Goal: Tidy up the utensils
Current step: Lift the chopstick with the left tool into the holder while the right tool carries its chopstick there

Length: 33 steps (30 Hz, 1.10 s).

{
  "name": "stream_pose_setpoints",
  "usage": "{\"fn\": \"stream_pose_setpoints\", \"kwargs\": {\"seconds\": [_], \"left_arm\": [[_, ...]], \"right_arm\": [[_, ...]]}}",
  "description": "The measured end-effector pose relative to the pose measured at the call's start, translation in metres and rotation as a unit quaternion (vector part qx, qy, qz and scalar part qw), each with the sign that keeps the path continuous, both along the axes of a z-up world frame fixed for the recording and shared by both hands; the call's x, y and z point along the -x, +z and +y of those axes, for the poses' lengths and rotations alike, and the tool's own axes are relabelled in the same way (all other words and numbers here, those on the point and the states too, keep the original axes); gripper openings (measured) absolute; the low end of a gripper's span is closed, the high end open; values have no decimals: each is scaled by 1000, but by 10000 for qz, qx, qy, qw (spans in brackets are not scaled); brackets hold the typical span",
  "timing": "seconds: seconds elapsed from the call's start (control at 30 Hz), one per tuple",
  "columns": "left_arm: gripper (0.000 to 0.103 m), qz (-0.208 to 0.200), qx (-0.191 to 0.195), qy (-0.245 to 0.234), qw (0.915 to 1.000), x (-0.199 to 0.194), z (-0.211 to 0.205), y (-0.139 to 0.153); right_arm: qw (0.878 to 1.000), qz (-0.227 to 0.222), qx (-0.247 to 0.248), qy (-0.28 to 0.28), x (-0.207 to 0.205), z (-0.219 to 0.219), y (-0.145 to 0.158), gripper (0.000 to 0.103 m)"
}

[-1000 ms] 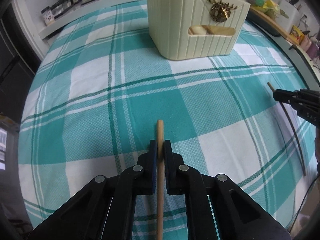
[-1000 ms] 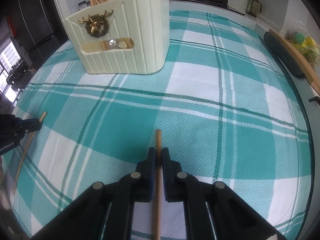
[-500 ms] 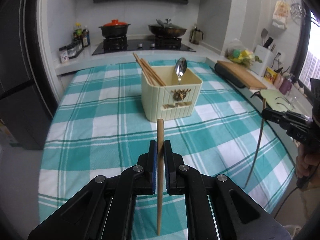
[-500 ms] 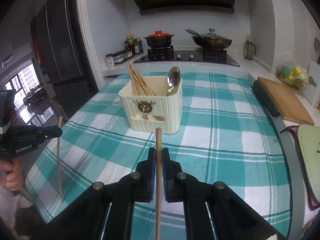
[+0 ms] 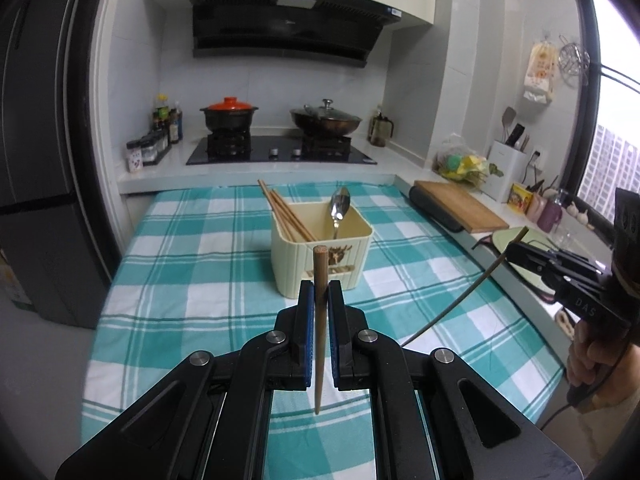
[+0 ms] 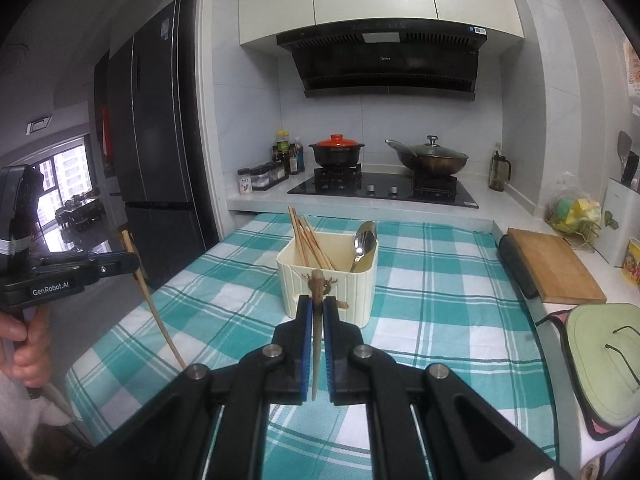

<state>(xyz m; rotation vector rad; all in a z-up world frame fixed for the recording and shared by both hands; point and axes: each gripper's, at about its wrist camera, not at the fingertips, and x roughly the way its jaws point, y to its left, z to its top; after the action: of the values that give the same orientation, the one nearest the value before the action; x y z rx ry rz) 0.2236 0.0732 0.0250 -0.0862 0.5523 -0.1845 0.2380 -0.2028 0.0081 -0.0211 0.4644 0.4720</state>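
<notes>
Pinching one slim wooden chopstick point(image 5: 320, 320) between blue-lined pads, the left tongs point(image 5: 320, 300) are holding it nearly upright above the bench point(image 5: 192, 272), which is wearing a teal-and-white checked cloth. The right tongs point(image 6: 317, 316) are gripping a second slim wooden chopstick point(image 6: 316, 344) the same way, its blunt end rising just past the tips. In the left wrist view the right tongs are showing at three o'clock, their chopstick slanting down toward the cloth; in the right wrist view the left tongs are showing at nine o'clock, with a person's hand point(image 6: 22, 352) wrapping the handle below.

At twelve o'clock from both tongs, the cream ribbed plastic utensil holder point(image 5: 320, 256) with a gold stag emblem is standing on the cloth. A bundle of wooden chopsticks point(image 5: 286, 216) is leaning toward its left corner, and a shiny metal spoon point(image 5: 339, 210) is standing bowl-up at its right side. Farther off at twelve o'clock, a black pot with an orange lid point(image 5: 229, 114) and a lidded dark wok point(image 5: 326, 120) are sitting on the stove. At two o'clock a wooden cutting board point(image 5: 460, 204) is lying on the side counter.
</notes>
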Motion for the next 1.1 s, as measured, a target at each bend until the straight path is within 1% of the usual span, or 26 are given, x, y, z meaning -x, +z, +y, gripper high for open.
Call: {"fn": "stream_pose_setpoints", "kwargs": {"seconds": [0.23, 0.37, 0.5, 0.63, 0.77, 0.87, 0.97, 1.03, 1.1], "left_arm": [[5, 5, 147, 58, 9999, -3, 2, 0], [5, -55, 171, 55, 9998, -5, 2, 5], [5, -324, 236, 111, 9991, -11, 5, 29], [5, -803, 303, 225, 9961, -26, 7, 69], [5, -1310, 365, 483, 9895, -58, 6, 100], [5, -1579, 277, 711, 9845, -93, 1, 108], [5, -1478, 257, 805, 9854, -134, -4, 103], [5, -1276, 287, 867, 9876, -163, -5, 92], [5, -967, 396, 879, 9906, -190, -4, 77]], "right_arm": [[9999, -128, -1, 30, 3, 1, 10, 6], [9998, -181, 8, 21, 3, 2, 15, 6], [9996, -265, -1, -9, -6, 2, 26, 6], [9987, -503, 3, -50, -23, 7, 49, 6], [9959, -895, -25, -86, -48, 16, 82, 6], [9940, -1091, -64, -79, -74, 28, 99, 6], [9921, -1252, -22, -98, -104, 43, 104, 6], [9920, -1258, 55, -91, -127, 53, 100, 6], [9921, -1235, 181, -86, -151, 61, 90, 6]]}}
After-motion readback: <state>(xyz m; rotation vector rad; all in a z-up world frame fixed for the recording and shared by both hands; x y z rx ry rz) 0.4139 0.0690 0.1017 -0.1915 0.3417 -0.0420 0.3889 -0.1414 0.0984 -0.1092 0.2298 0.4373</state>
